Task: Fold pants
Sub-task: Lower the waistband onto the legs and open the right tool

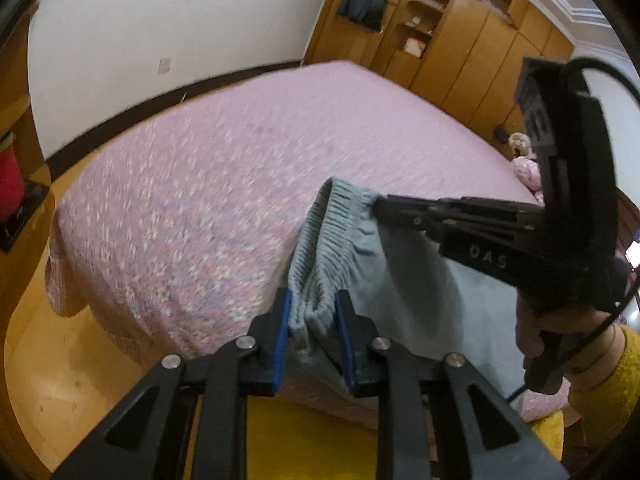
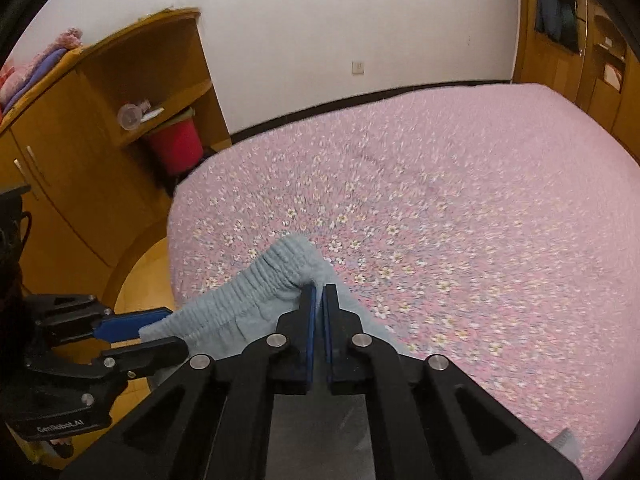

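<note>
Both grippers pinch the pants [image 1: 400,280] waistband, stretched sideways between them.

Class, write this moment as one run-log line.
stage: pants lifted | left gripper: shut on pants waistband | right gripper: shut on waistband | surface: pink bed

A: Any lettering here?
B: "DAS" in pale capitals on the black plastic right gripper [image 1: 378,204] body.
A: Anything else?
B: "GenRobot.AI" on the black plastic left gripper [image 2: 160,330] base.
</note>
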Tool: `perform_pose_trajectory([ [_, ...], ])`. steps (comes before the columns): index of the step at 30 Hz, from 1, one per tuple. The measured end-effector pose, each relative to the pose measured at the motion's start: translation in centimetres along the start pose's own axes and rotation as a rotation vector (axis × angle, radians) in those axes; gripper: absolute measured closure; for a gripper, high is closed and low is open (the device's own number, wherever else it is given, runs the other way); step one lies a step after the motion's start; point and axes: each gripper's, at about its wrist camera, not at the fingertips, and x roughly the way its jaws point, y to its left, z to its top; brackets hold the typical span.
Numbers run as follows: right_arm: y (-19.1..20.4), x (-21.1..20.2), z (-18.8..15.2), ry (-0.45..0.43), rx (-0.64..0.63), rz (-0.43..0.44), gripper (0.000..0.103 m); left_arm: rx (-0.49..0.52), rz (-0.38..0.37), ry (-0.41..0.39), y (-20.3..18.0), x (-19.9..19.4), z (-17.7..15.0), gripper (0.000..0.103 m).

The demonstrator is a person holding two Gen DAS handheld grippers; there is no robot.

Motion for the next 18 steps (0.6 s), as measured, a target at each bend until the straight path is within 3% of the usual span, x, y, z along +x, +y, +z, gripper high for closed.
perform_pose_trajectory([
  [2, 0.2, 1.4, -0.4, 0.026, 0.004, -0.007, 0.098, -0.013, 0.024, 0.037, 0.7, 1.5, -0.2, 0.076],
  [6, 0.3, 3.5, -1.1, 0.068, 0.018, -0.02, 0.098, -0.034, 0.058, 0.057, 2.5, 2.1, -0.5, 0.059],
  [12, -0.8, 0.9, -1.2, 0.046, 0.095, 0.017, 0.096, 0.008, 0.078, 0.025, 1.6, -1.4, -0.1, 0.059],
  [18, -2.6, -4.1, -4.4, 0.068, 0.135, -0.003, 0.095, 0.104, 0.003, 0.008, -2.5, -2.7, 0.2, 0.06],
])
